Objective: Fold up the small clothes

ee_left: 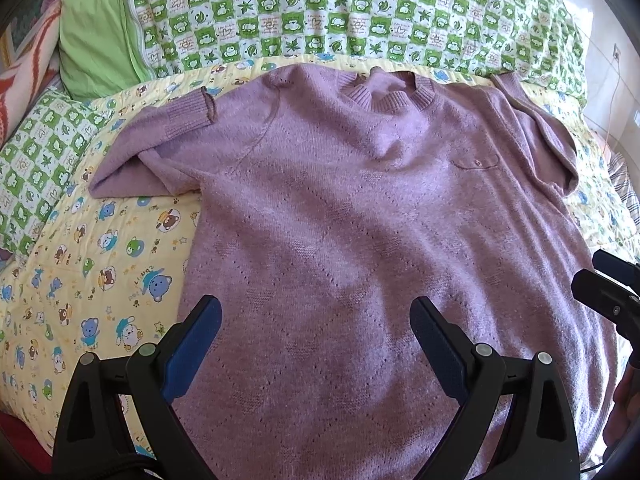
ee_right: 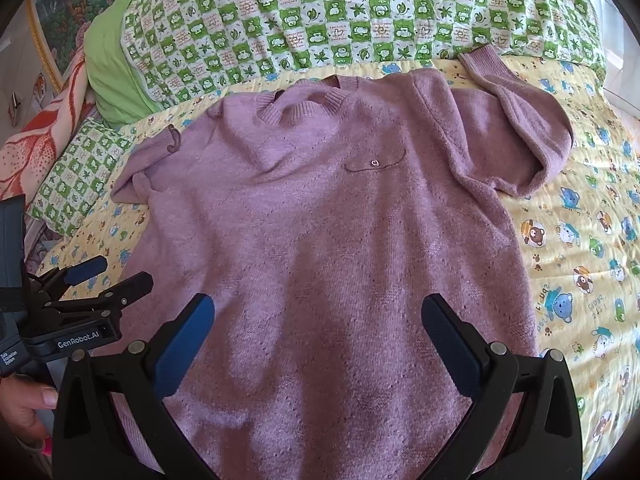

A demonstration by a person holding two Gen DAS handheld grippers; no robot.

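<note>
A lilac knitted sweater (ee_left: 340, 208) lies flat, front up, on the bed, neck at the far side; it also shows in the right wrist view (ee_right: 320, 220). Its left sleeve (ee_left: 152, 148) is bent back, cuff toward the neck. Its right sleeve (ee_right: 516, 132) is folded in a loop, cuff at the far edge. My left gripper (ee_left: 316, 320) is open and empty, hovering over the sweater's lower body. My right gripper (ee_right: 320, 316) is open and empty over the lower body too. The left gripper also shows at the left of the right wrist view (ee_right: 108, 276).
The bed has a yellow cartoon-bear sheet (ee_right: 580, 240). A green checked quilt (ee_left: 360, 12) is heaped along the far side, with a plain green pillow (ee_left: 96, 36) at far left. A red patterned blanket (ee_right: 36, 140) lies at the left edge.
</note>
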